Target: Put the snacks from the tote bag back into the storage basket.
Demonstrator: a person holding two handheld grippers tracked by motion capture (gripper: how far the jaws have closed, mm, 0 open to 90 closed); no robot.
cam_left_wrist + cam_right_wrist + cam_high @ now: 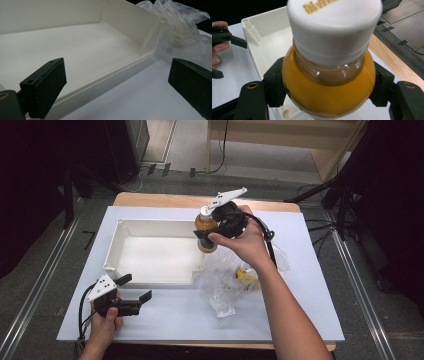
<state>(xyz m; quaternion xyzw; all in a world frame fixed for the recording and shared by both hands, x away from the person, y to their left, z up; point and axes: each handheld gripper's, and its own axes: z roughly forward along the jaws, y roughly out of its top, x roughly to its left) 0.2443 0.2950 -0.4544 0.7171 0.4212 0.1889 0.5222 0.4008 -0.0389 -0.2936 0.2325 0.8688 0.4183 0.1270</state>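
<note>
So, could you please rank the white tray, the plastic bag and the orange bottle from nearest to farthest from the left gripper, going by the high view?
From the left gripper:
1. white tray, just beyond it.
2. plastic bag, rightwards.
3. orange bottle, far right, held up.

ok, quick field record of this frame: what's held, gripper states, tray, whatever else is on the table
held item: orange bottle with a white cap, raised over the tray's right end
right gripper: shut on the bottle's body, pads on both sides
left gripper: open, nothing between the jaws, near the tray's front left corner
tray: white, nothing inside it
plastic bag: clear, crumpled, on the table right of the tray, something yellow inside
table: white board on a wooden top
</note>
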